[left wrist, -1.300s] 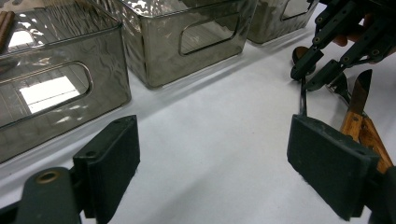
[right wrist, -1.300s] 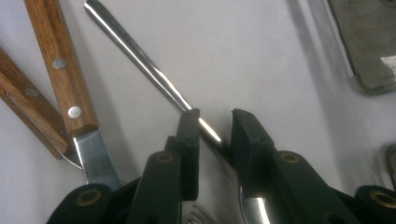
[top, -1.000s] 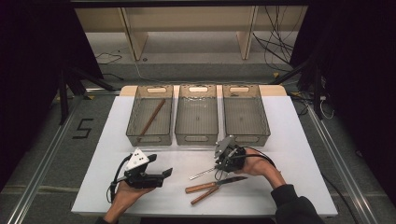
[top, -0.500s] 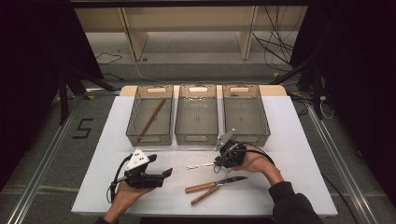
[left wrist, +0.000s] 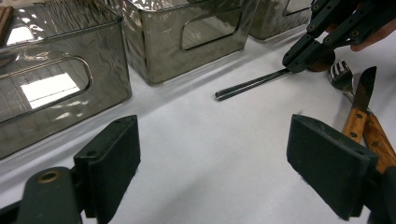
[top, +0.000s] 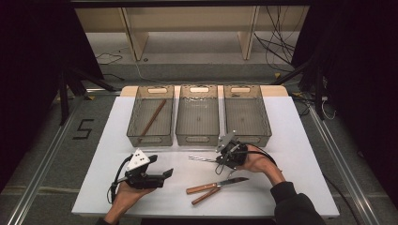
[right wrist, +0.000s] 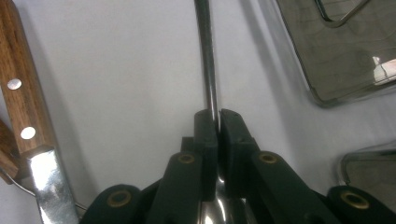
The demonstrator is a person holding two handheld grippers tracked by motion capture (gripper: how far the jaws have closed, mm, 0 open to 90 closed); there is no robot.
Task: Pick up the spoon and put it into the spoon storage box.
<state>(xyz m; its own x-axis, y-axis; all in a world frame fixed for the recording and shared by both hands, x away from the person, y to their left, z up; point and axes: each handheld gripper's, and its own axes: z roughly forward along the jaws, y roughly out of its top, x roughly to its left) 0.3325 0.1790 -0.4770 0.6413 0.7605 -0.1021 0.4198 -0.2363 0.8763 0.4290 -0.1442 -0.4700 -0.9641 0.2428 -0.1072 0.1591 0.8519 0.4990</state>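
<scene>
Spoon gripped on the table.
The right gripper point(top: 224, 159) jaws had just been closed on the spoon point(top: 202, 159), at 12 o'clock of the knife point(top: 220, 184); lifting seemed next. The left gripper point(top: 155, 177) was apart, empty.

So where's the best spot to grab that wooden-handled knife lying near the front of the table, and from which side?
Take the knife by its wooden handle, the thicker end pointing toward the left claw. It lies flat with a second wooden handle close alongside, so coming straight down from above with the jaws across the handle, near the blade end where the two handles spread apart, looks safest.
</scene>
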